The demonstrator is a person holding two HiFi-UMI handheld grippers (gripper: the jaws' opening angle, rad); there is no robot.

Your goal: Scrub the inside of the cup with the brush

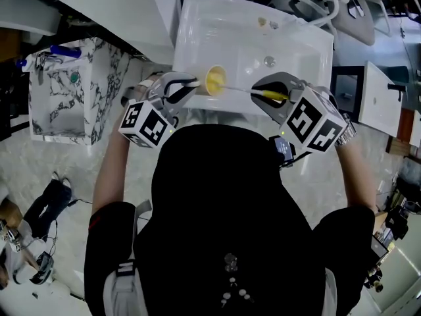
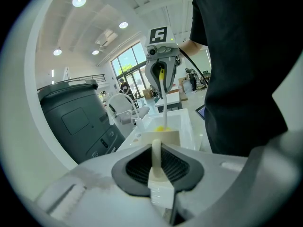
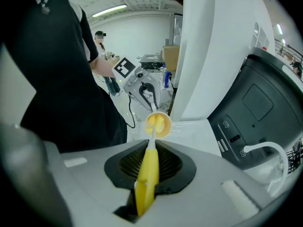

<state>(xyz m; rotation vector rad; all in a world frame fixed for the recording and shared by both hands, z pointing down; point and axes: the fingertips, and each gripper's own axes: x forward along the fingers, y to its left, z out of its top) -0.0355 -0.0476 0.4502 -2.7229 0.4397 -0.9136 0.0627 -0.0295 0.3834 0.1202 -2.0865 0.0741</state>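
A white cup (image 1: 215, 80) with a yellow inside is held sideways over the white sink (image 1: 299, 51). My left gripper (image 1: 191, 84) is shut on the cup's handle (image 2: 156, 158), and the cup body (image 2: 161, 137) juts out past the jaws. My right gripper (image 1: 264, 92) is shut on the brush's yellow handle (image 3: 147, 173). The thin white shaft (image 1: 238, 88) runs leftward, and the yellow brush head (image 3: 159, 123) sits inside the cup's mouth (image 3: 158, 125). The two grippers face each other across the cup.
A drain (image 1: 269, 61) lies in the sink basin and a curved faucet (image 1: 323, 0) stands at its far right. A marble-patterned box (image 1: 66, 94) stands to the left. A dark grey machine (image 3: 265, 105) stands beside the sink. The person's body fills the lower middle.
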